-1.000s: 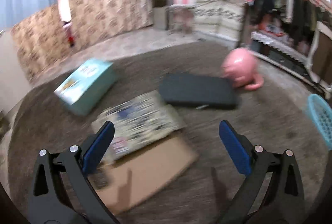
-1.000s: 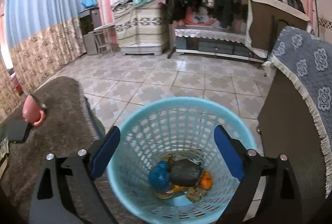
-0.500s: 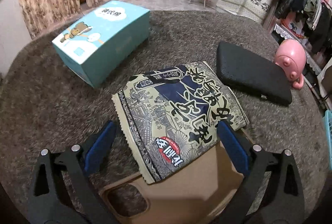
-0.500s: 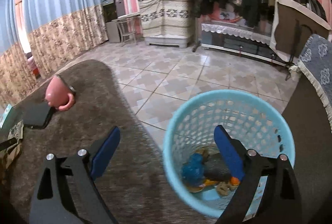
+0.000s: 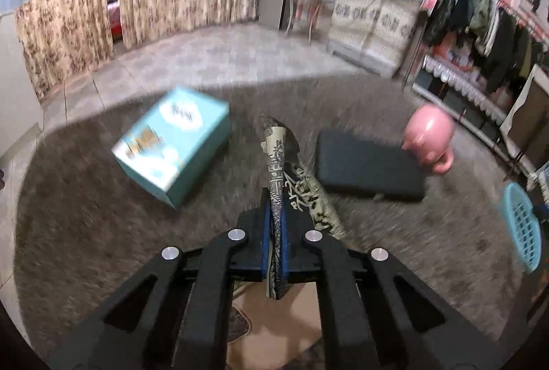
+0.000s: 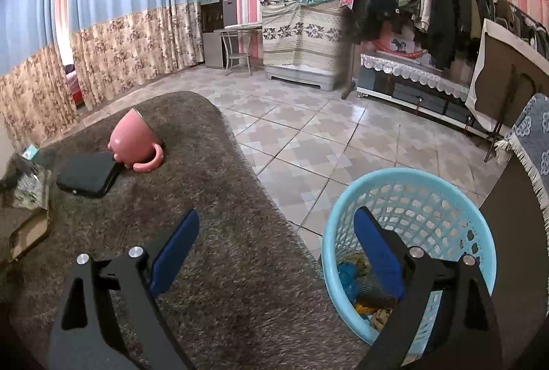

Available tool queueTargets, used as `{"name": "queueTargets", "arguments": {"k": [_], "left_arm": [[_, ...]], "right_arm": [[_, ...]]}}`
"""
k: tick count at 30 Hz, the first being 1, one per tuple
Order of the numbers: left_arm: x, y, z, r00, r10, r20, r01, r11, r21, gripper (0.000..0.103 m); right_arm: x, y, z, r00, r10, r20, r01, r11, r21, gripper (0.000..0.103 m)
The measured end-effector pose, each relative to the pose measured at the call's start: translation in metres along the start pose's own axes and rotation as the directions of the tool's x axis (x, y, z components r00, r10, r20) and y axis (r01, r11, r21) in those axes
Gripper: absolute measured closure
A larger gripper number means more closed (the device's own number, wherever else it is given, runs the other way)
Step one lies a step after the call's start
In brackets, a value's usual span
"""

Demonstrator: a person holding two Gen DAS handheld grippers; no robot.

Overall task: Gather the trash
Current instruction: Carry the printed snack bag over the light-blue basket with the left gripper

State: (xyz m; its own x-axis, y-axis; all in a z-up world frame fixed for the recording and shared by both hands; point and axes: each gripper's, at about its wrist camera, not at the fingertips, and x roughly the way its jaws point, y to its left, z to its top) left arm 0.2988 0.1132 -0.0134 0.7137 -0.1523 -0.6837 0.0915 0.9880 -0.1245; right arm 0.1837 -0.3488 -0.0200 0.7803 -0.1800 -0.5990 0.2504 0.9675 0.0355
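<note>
Left hand-held gripper point(image 5: 274, 219) around snack bag point(image 5: 276, 160)

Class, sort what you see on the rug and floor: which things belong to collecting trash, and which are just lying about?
Job:
left gripper, shut on the snack wrapper
blue basket holding trash

Lying about:
pink mug
black case
teal box
cardboard

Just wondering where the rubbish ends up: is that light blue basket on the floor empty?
No, the light blue basket already holds several crumpled bits of trash at its bottom.
</note>
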Motion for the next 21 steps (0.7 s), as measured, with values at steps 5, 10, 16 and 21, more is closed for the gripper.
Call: {"name": "queueTargets", "arguments": {"k": [5,10,16,21], "left_arm": [[-0.044,-0.019,0.015,0.996,-0.034,0.086,0.032,0.999,0.026,0.1],[-0.067,-0.065,0.019,0.988,-0.084,0.13,0.072,0.993,0.093,0.1],[-0.066,-0.158,0.006,0.974,-0.187,0.126,0.156,0.962,0.224,0.1],[-0.045,-0.266,-0.029,0.948,-0.314,0.056,0.275,0.894,0.355,0.1]], "right_arm": [[-0.002,-0.004,0.002,1.0,-0.002,0.001,0.002,1.0,0.009,0.013],[-0.007,-0.013,0.004,1.0,-0.01,0.015,0.01,1.0,0.029,0.013],[-0.022,-0.031,0.007,0.997,-0.067,0.049,0.067,0.998,0.01,0.013],[-0.037,-0.087,0.01,0.991,-0.12,0.054,0.115,0.989,0.095,0.013]]}}
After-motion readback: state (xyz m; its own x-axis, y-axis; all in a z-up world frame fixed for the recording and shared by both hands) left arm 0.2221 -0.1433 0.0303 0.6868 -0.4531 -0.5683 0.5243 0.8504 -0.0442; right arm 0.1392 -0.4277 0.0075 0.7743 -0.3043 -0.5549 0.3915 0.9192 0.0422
